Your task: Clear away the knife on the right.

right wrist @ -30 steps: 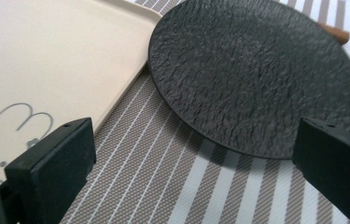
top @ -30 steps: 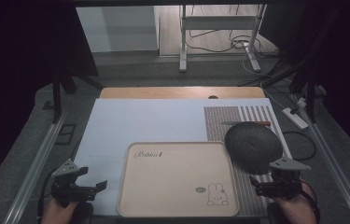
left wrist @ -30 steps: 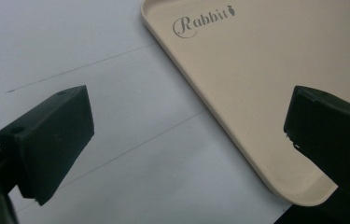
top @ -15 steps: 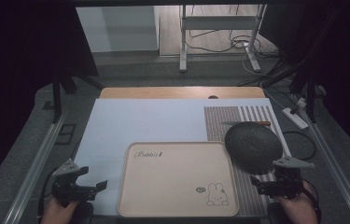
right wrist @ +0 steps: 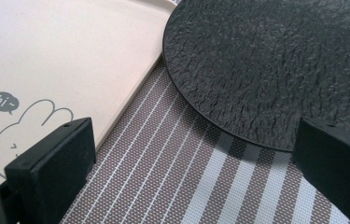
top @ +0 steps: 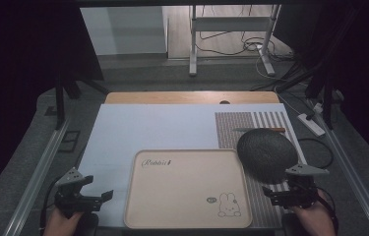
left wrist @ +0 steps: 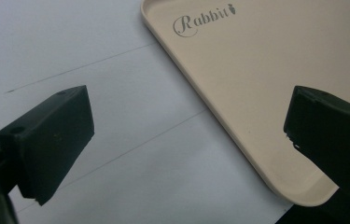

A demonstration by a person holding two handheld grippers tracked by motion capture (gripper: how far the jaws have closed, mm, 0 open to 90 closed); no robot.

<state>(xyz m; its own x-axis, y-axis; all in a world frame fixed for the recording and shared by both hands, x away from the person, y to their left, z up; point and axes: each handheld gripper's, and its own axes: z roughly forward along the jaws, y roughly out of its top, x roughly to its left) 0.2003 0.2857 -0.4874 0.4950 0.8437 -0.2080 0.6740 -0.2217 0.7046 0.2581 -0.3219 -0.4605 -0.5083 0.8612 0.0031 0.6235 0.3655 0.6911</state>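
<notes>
In the high view, a beige tray (top: 187, 189) lies at the near middle of the counter (top: 157, 128) on a pale sheet. "Rabbit" is written in script at the tray's far left corner, and a line-drawn rabbit with a small dark speech bubble sits at its near right corner. Just right of the tray a dark, rough-surfaced round plate (top: 266, 155) rests on a brown striped placemat (top: 251, 123), its left edge at the tray's right rim. The left hand-held gripper (top: 104, 196) sits near the tray's near left corner, jaws spread and holding nothing. The right hand-held gripper (top: 269, 194) is just near of the plate, also spread and empty.

In the left gripper view, the left hand-held gripper (left wrist: 189, 135) has its jaws wide apart over the pale sheet and the tray's (left wrist: 275, 74) corner; "Rabbit" reads clearly, with a small carrot drawn after the word.

In the right gripper view, the right hand-held gripper (right wrist: 193, 161) is wide open above the placemat (right wrist: 163, 186). The plate (right wrist: 275, 65) lies far right. The tray (right wrist: 60, 56) lies left; the bubble beside the rabbit's ears reads "hi~".
</notes>
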